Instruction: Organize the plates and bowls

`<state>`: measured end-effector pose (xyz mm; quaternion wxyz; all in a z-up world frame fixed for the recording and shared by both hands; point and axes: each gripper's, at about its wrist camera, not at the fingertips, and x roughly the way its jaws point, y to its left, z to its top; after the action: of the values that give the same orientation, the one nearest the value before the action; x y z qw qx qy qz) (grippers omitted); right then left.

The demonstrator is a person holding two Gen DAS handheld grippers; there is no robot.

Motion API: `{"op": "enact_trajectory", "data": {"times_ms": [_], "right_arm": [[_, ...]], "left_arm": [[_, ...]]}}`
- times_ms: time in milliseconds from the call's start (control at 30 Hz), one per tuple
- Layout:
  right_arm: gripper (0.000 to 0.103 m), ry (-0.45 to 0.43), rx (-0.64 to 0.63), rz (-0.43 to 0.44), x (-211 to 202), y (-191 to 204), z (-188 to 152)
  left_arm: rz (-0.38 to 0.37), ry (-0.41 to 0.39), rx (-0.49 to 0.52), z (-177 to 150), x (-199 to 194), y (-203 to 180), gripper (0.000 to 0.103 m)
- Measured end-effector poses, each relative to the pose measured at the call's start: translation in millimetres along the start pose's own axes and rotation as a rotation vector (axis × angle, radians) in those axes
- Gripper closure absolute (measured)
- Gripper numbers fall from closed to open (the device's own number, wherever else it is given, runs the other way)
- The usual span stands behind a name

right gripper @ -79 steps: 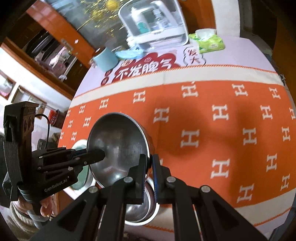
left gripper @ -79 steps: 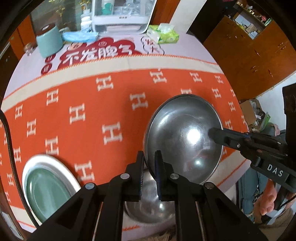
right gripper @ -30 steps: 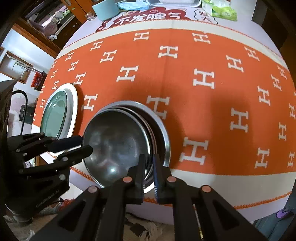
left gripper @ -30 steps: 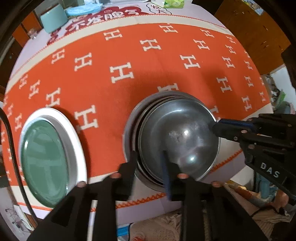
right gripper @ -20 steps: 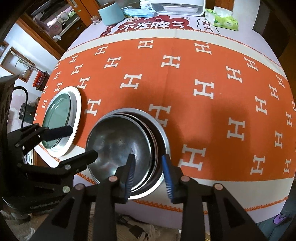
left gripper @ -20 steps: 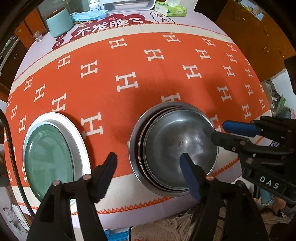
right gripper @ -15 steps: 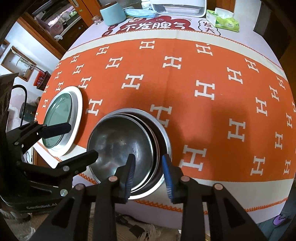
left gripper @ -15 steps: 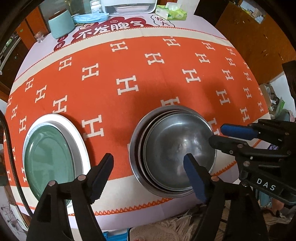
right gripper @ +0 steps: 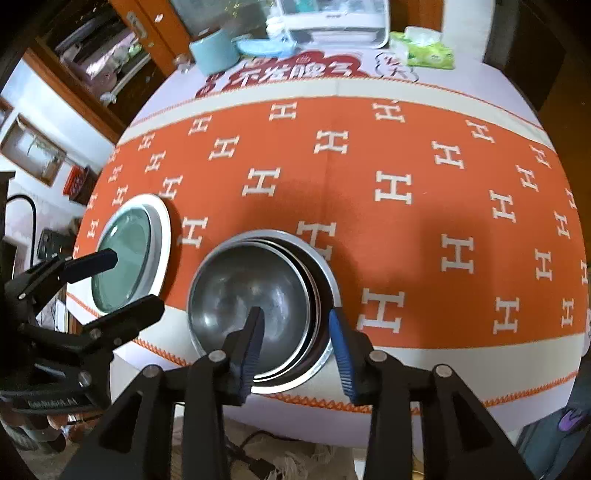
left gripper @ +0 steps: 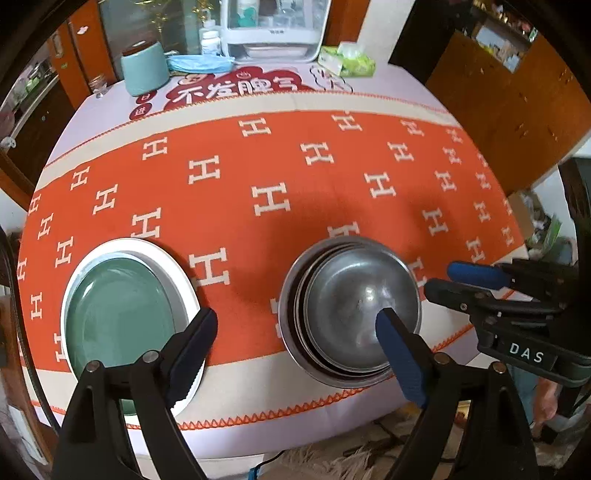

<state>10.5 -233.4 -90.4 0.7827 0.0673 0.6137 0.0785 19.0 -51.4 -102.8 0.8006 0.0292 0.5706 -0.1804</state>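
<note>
At the left end of the desk [left gripper: 258,424], near its front edge, lies a white-rimmed plate [left gripper: 173,266] with a green plate [left gripper: 118,314] nested inside it, both flat on the orange cloth [left gripper: 280,170] patterned with white H shapes. Over this pair hangs the left finger of the left hand-held gripper [left gripper: 295,325], which is released: its jaws have just been opening and now stand wide, with nothing pinched between them. Its blue-padded right finger hangs over the stack of steel bowls [left gripper: 354,306], which sits to the right of the plates, apart from them, also near the front edge. The bowls are nested one inside another, the innermost one [right gripper: 247,291] shifted toward the left within the wider outer rim. Right of that, the right hand-held gripper [right gripper: 295,332] is also let go: its jaws have just been opening, and in its own view one finger hangs over the inside of the bowls and the other just outside the outer rim, neither pad pressing the metal. From the left wrist view its two fingers reach in from the right, close beside the stack. Along the far edge, from left to right, stand a teal container [left gripper: 144,70], a blue mask pack [left gripper: 199,63], a white appliance [left gripper: 273,33] and a green tissue pack [left gripper: 347,61].
</note>
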Motion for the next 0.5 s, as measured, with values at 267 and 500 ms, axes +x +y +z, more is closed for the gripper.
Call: {"op": "enact_trajectory", "data": {"times_ms": [267,500], "right_arm": [[0.048,-0.147,0.064,-0.039,-26.0,-1.1,-22.0],[0.047,-0.200,0.145,-0.047,-24.3,-8.4,-47.0]], "left_arm": [[0.036,-0.111,0.016,-10.0,-19.5,0.6,0.001],[0.019,-0.174,0.092,-24.3,-22.3,-16.3,0.001]]}}
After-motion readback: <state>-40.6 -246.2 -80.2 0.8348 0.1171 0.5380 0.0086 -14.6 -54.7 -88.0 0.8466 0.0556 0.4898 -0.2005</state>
